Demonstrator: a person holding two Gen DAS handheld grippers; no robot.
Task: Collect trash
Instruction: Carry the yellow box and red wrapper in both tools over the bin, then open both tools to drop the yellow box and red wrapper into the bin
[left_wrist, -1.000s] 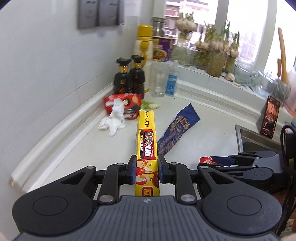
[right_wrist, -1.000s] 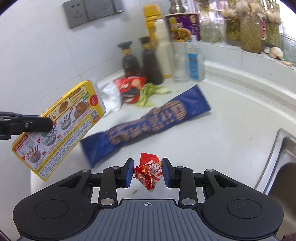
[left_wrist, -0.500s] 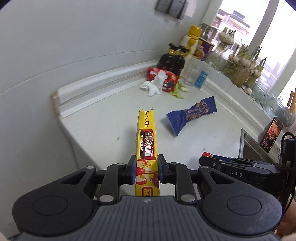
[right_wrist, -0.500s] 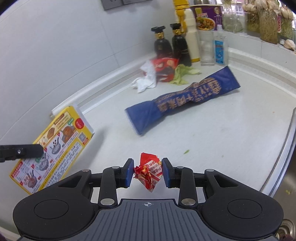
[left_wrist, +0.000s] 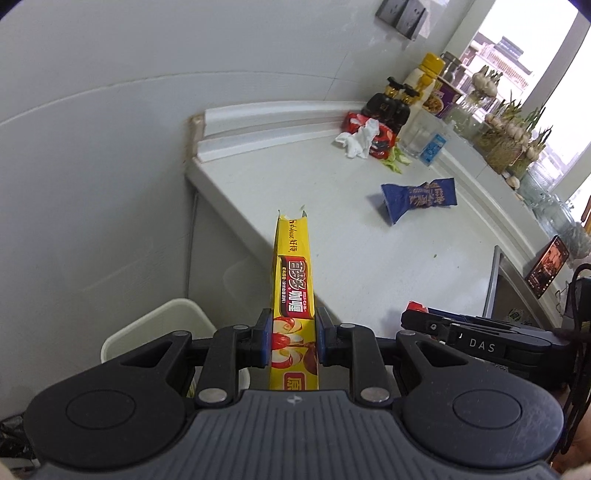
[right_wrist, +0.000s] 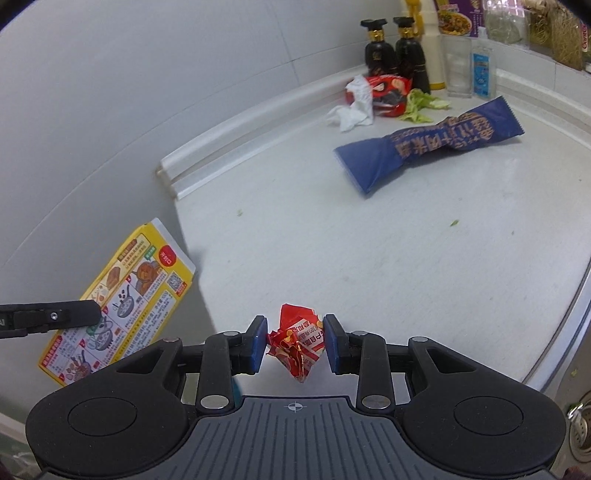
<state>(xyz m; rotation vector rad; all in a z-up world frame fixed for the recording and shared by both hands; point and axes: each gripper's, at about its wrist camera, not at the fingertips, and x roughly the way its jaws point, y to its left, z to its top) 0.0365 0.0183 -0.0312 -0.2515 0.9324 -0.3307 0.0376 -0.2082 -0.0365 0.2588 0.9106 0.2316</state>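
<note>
Box (left_wrist: 293, 295): clamped in left gripper (left_wrist: 291, 341), held beside counter (left_wrist: 332, 236) edge above bin (left_wrist: 155, 325).
Wrapper (right_wrist: 297, 341): pinched in right gripper (right_wrist: 297, 345).
Release advised only once centred over bin.

Yellow box (left_wrist: 293, 291) now over bin (left_wrist: 159, 325).

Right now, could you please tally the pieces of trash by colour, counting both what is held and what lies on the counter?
Yellow: 1, box in the left gripper
Red: 2, wrapper in the right gripper, packet
Blue: 1, bag
White: 1, tissue
Green: 1, leaf scraps
Total: 6
</note>
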